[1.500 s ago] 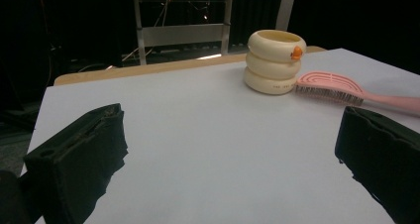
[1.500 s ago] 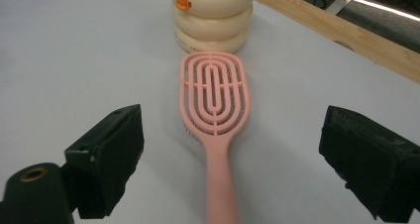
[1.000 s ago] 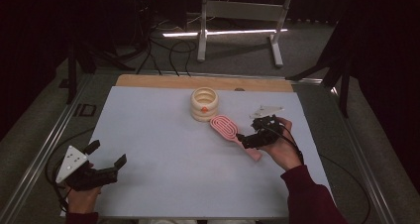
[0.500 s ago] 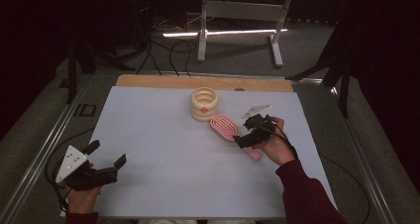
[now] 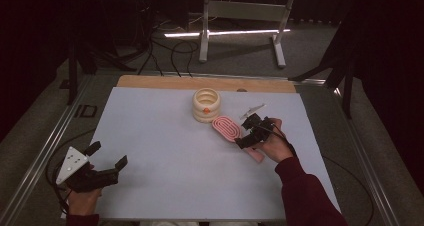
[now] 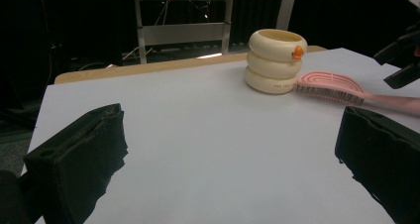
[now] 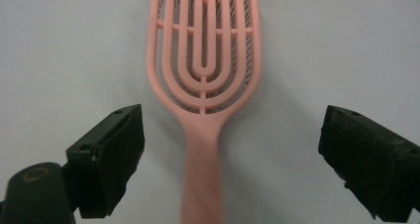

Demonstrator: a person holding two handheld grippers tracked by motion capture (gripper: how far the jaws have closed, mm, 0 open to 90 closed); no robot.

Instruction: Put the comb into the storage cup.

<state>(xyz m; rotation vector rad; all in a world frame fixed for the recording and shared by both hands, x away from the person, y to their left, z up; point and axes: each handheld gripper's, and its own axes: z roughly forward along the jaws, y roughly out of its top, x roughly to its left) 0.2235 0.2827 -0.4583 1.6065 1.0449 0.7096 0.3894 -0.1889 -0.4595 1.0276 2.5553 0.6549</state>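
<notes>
Work surface: a pale grey-white sheet [image 5: 165, 151] covers the table, with a strip of bare light wood [image 5: 165, 82] showing along its far edge and metal rails [image 5: 47, 151] along both sides. The room beyond is dark; grey carpeted floor, black cables [image 5: 160, 51] trailing across it, and a grey metal stand [image 5: 240, 11] with two uprights and a bright strip of light under it. Near the far middle of the sheet stands a cream, ribbed, ring-stacked plastic cup [image 5: 206, 105] with a small orange dot on its side; faint printing runs along its lowest ring in the left gripper view, too small to read. No other writing is legible. Just beside the cup, to its right and nearer the person, lies the pink oval plastic hairbrush [image 5: 227, 128] with concentric open ribs, flat on the sheet, bristles down, handle toward the person's right hand. The right gripper [image 5: 248, 134] hovers over the handle, jaws spread wide on either side of it and not touching it; in the right gripper view the handle [image 7: 200, 174] runs up the middle between the two black jaws. The left gripper [image 5: 107, 159] rests at the near left corner of the sheet, well apart from the brush, jaws spread and holding nothing.
</notes>
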